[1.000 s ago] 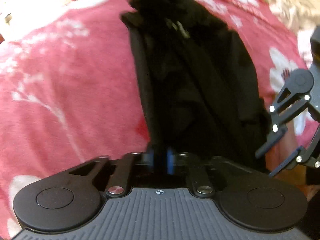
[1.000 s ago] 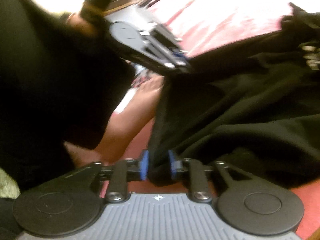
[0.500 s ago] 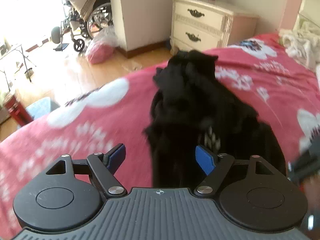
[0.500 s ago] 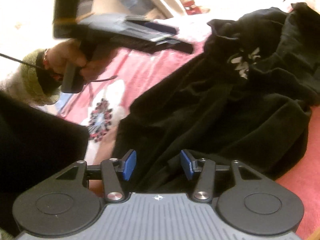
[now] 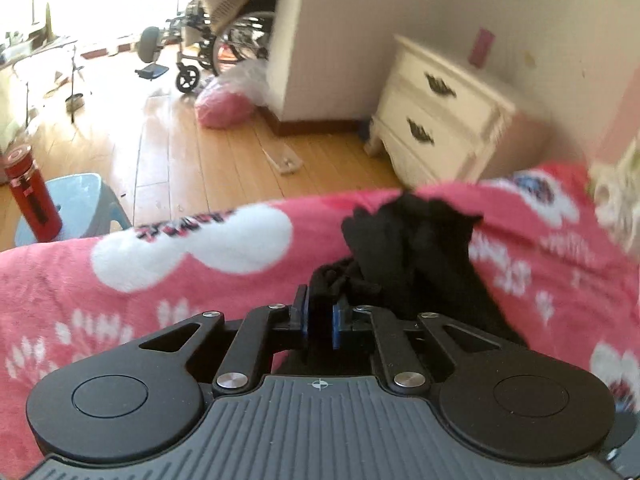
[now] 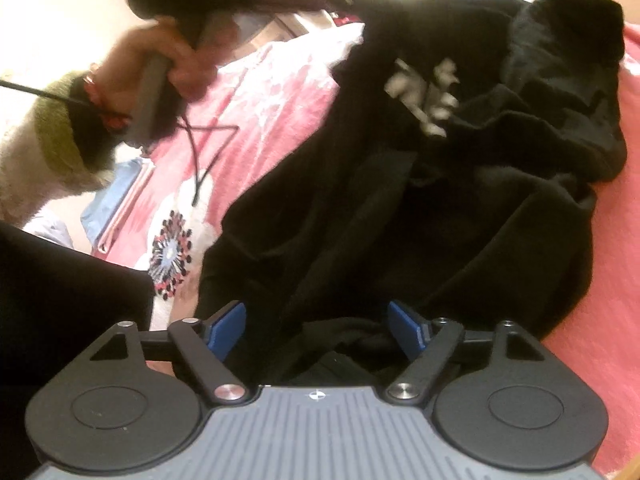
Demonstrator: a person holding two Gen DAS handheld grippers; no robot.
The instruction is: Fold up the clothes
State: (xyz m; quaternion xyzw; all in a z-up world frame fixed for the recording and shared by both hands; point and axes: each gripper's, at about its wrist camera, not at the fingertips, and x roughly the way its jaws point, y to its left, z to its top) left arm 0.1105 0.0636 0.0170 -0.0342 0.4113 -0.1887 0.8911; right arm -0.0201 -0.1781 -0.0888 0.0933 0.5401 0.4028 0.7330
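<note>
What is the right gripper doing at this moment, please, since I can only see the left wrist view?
Observer: The right gripper is open. Its jaws have just been opening, and a fold of the black garment lies between them, not pinched.
Operator: Thank you. Is any marking visible on the garment from there?
Observer: Yes, a white print shows on the fabric towards its far end.

Daylight floods in from the upper left, blowing out the glossy wooden plank floor [image 5: 192,148]. Motion blur smears the cream two-drawer nightstand [image 5: 440,120]. Fisheye bending curves the edges; the black crumpled garment [image 6: 440,208] loses detail.
</note>
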